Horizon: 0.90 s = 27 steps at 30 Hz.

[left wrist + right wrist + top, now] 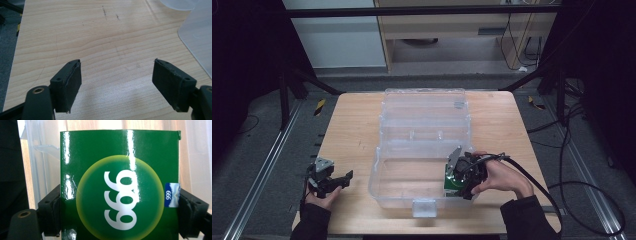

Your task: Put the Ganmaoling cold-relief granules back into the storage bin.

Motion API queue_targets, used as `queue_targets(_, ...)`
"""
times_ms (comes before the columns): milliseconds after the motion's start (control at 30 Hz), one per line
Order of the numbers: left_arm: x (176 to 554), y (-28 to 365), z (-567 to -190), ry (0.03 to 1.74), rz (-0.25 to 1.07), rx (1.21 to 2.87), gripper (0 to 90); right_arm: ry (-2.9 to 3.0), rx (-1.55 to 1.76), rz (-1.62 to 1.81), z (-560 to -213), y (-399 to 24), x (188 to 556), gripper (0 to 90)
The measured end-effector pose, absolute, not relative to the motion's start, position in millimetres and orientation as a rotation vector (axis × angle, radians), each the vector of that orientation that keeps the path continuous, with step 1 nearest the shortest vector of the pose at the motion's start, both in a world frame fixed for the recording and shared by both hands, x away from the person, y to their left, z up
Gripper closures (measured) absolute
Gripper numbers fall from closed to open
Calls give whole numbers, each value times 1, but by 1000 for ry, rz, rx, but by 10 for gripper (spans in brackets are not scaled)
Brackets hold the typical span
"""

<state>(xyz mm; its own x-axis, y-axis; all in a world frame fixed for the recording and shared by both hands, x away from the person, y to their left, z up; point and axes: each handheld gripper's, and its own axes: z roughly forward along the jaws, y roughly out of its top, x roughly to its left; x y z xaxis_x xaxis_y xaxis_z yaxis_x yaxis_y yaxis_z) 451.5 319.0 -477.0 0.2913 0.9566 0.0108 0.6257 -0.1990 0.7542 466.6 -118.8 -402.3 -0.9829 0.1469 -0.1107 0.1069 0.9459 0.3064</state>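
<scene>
High view: clear bin (384,170), lid open; right gripper (460,181) inside at its 4 o'clock corner, placing step likely. Left gripper view: left gripper (116,75), jaws apart, idle above the table (75,32). Right gripper view: jaws clamp green box (120,182); next, release.

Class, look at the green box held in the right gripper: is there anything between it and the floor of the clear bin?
Nothing visible. The right gripper holds the green box inside the open clear bin, at its near right corner. The rest of the bin looks empty, its lid folded back.
</scene>
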Motion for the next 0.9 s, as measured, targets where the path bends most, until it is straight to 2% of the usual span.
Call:
queue_targets(633, 452, 319, -477, 1412, 654, 1918, 229, 2988, 230, 429, -410, -121, 469, 137)
queue_targets(900, 452, 319, -477, 1412, 655, 1918, 229, 2933, 305, 536, -392, -131, 467, 117)
